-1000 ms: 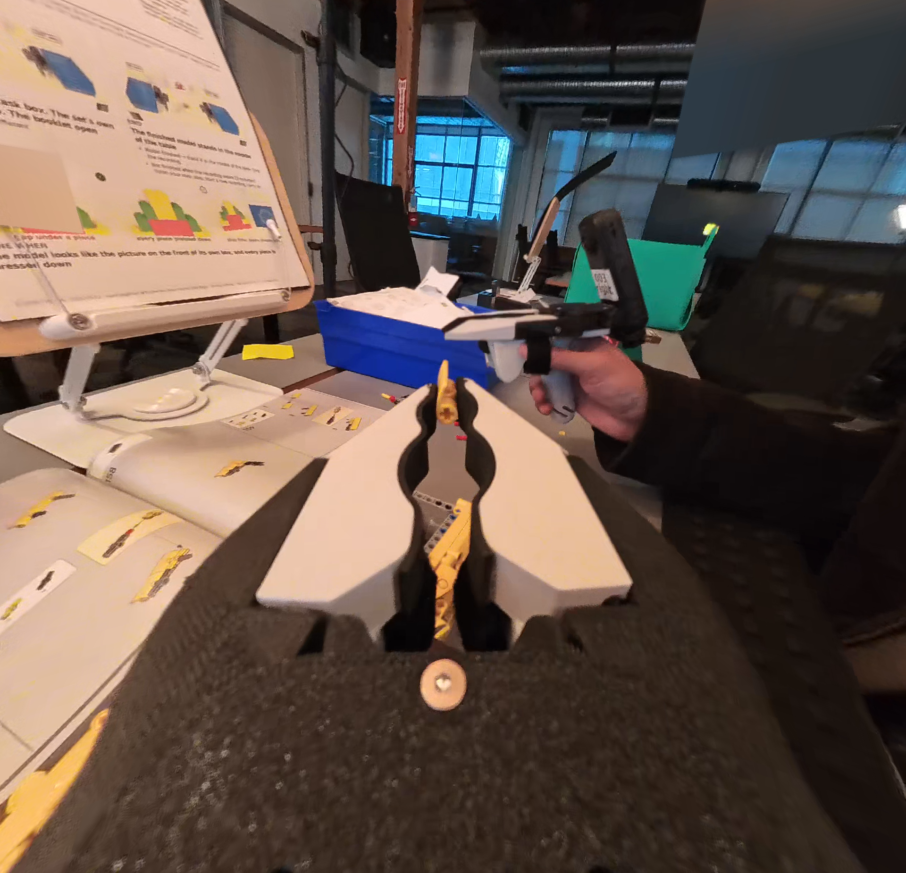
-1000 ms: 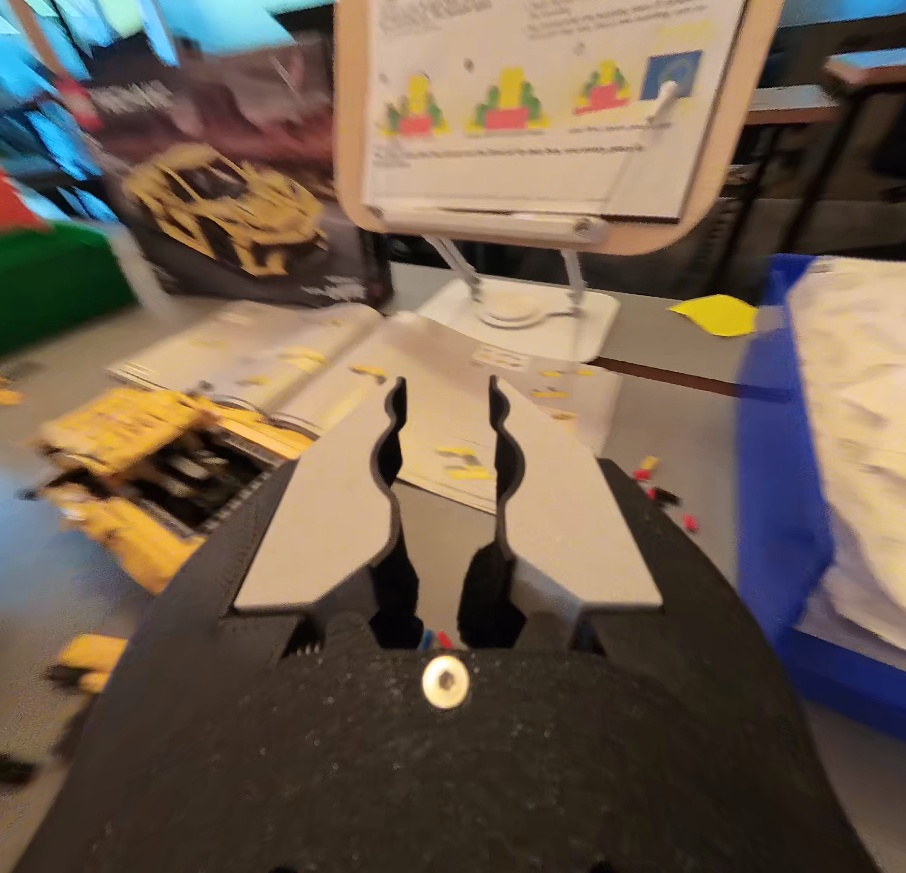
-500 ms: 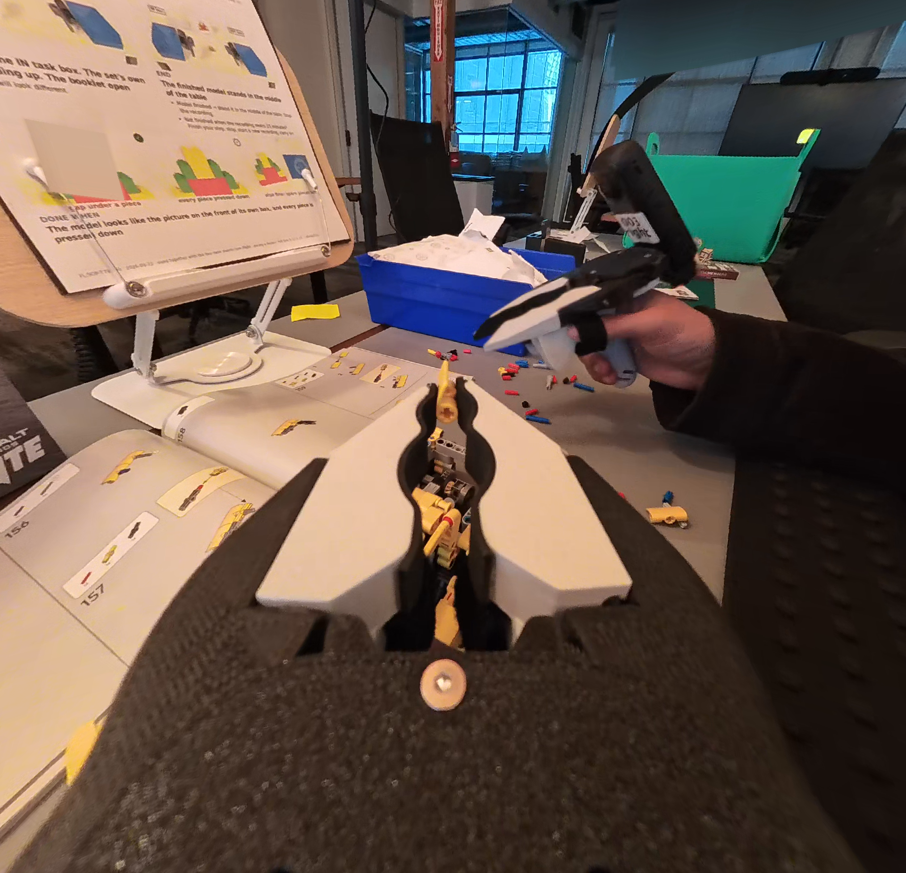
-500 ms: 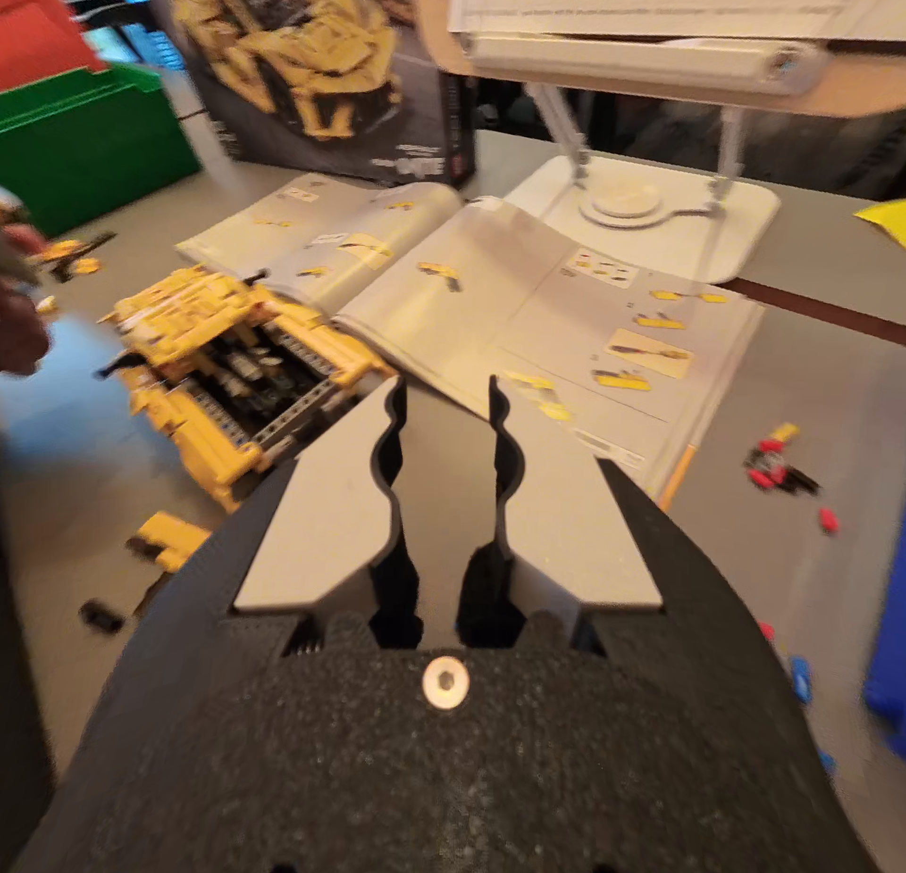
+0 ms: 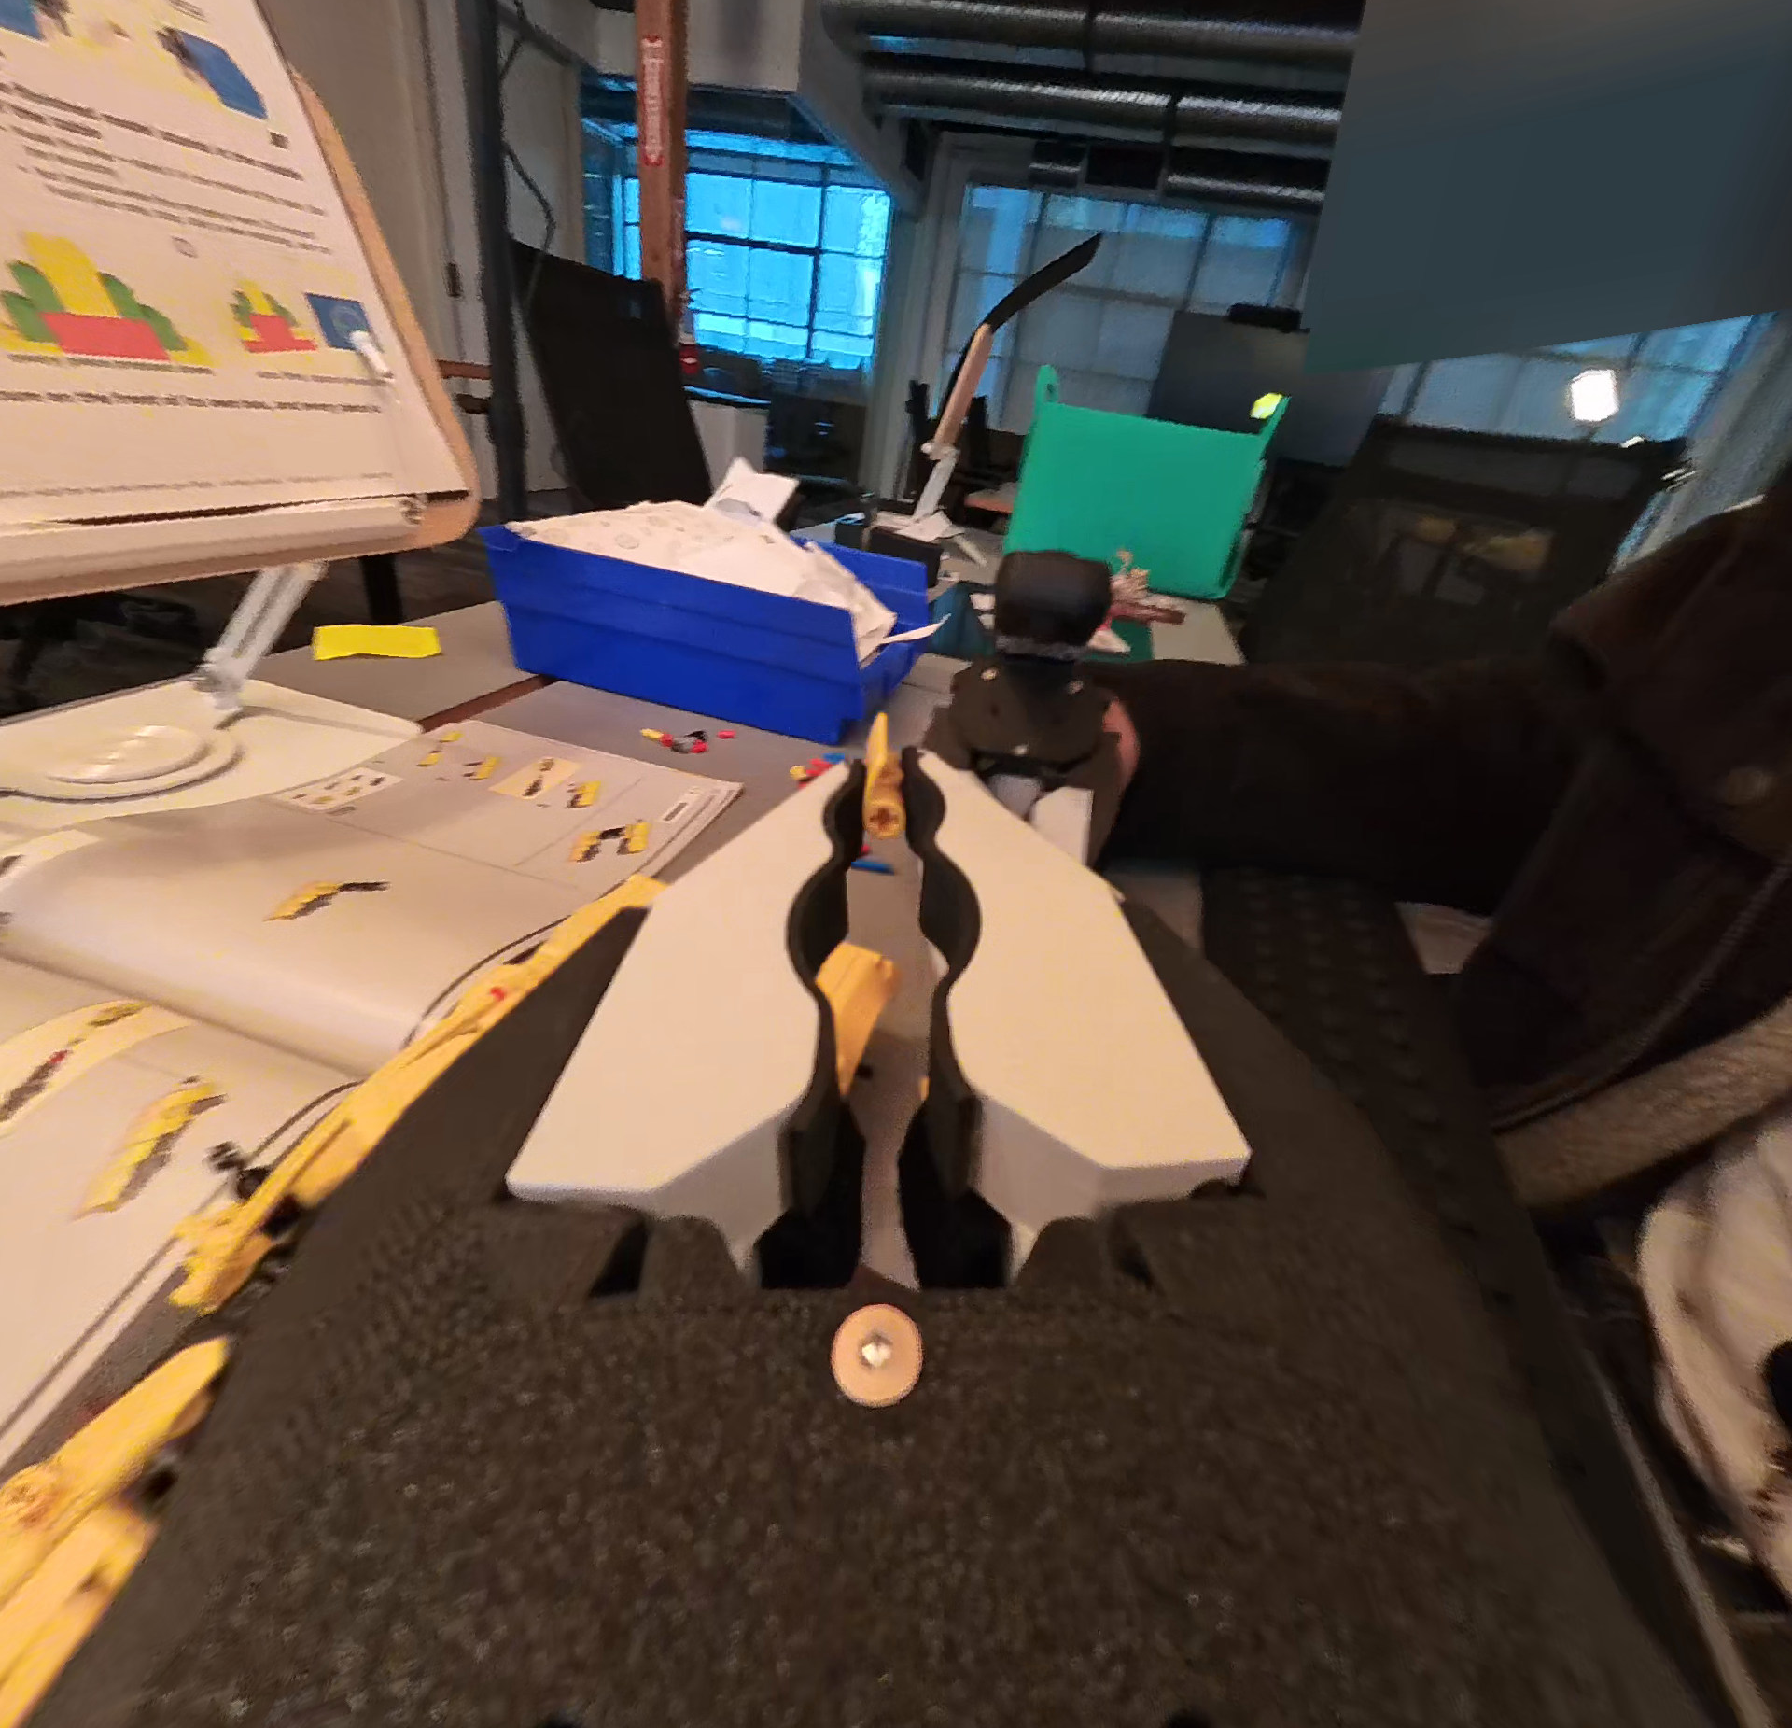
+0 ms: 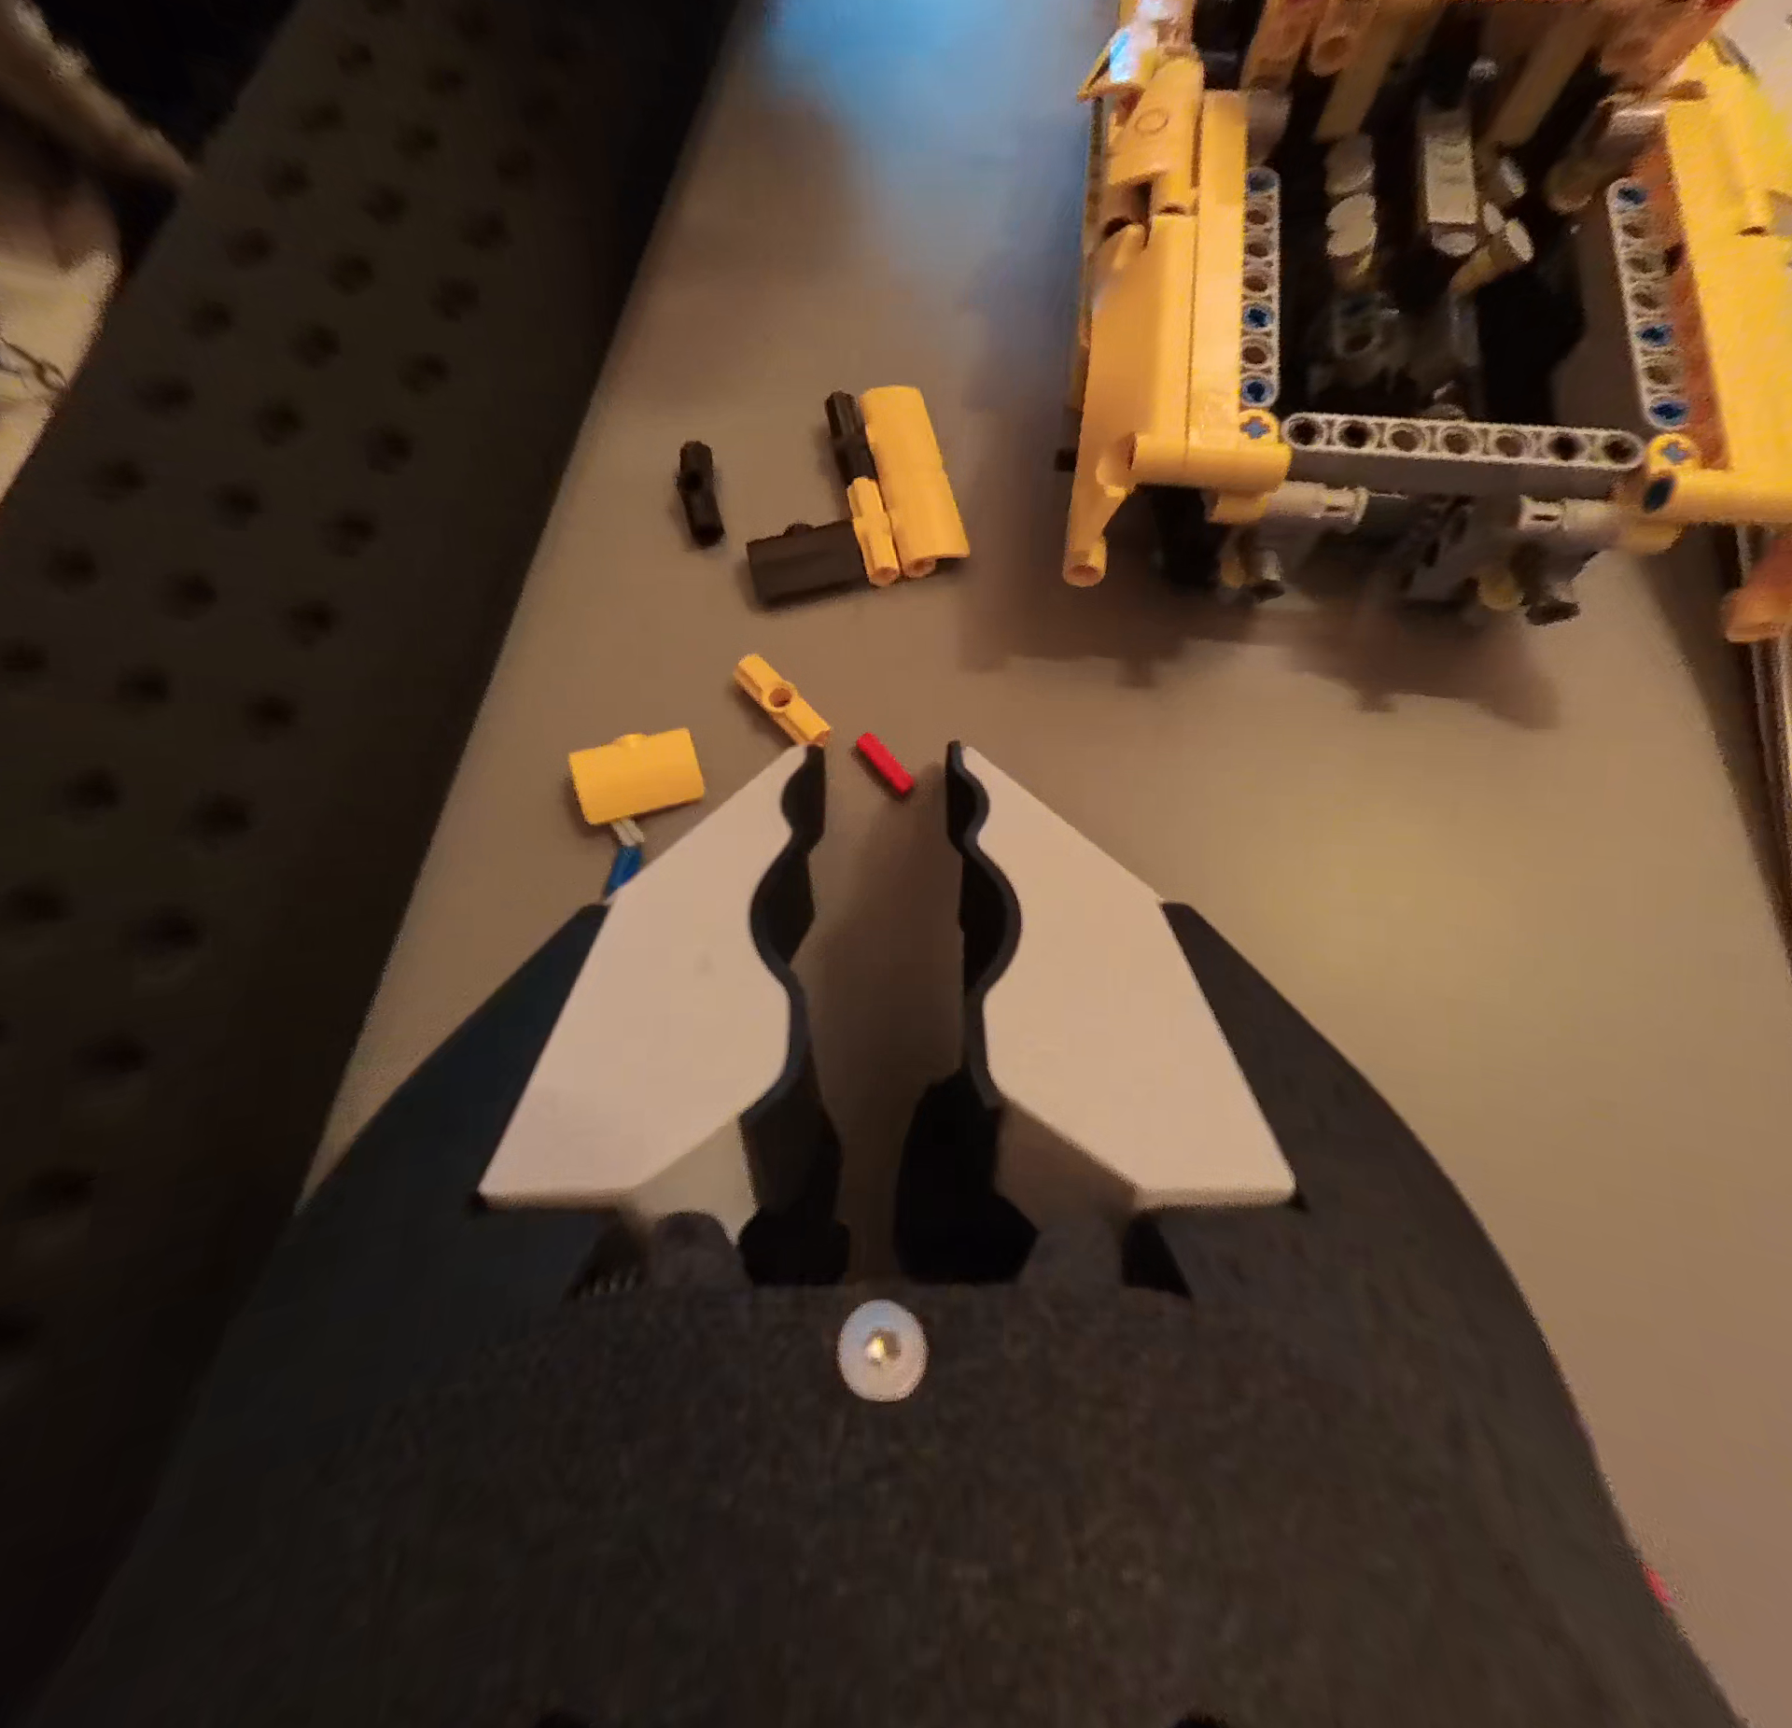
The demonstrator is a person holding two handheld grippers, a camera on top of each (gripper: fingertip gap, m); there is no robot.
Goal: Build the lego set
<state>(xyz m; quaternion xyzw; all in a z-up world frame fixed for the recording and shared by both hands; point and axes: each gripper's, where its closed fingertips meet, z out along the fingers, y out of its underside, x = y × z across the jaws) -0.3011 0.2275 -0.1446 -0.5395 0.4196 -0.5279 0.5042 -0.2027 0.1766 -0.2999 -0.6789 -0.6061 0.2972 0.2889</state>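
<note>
My left gripper (image 5: 880,777) is shut on a small yellow Lego piece (image 5: 882,789) and holds it above the table. The yellow Lego model (image 5: 388,1090) lies below and left of it, partly hidden. In the right wrist view my right gripper (image 6: 884,760) is open and empty, pointing down at the grey table. A small red pin (image 6: 883,763) lies just beyond its fingertips. The yellow model (image 6: 1435,324) stands to the upper right. Loose yellow and black pieces (image 6: 863,508) lie ahead, and a yellow connector (image 6: 782,701) and a yellow block (image 6: 635,775) lie left of the tips.
An open instruction booklet (image 5: 320,867) lies at the left, behind it a document stand (image 5: 194,324) and a blue bin (image 5: 698,634) of paper. Small loose pins (image 5: 684,737) are scattered near the bin. A dark perforated chair back (image 6: 242,421) borders the table's left side. To the yellow block (image 6: 635,775): right tips about 4 cm, left tips about 20 cm.
My right gripper has swung from the booklet down and left over the loose pieces beside the model. My left gripper still holds the yellow piece and has shifted right of the model.
</note>
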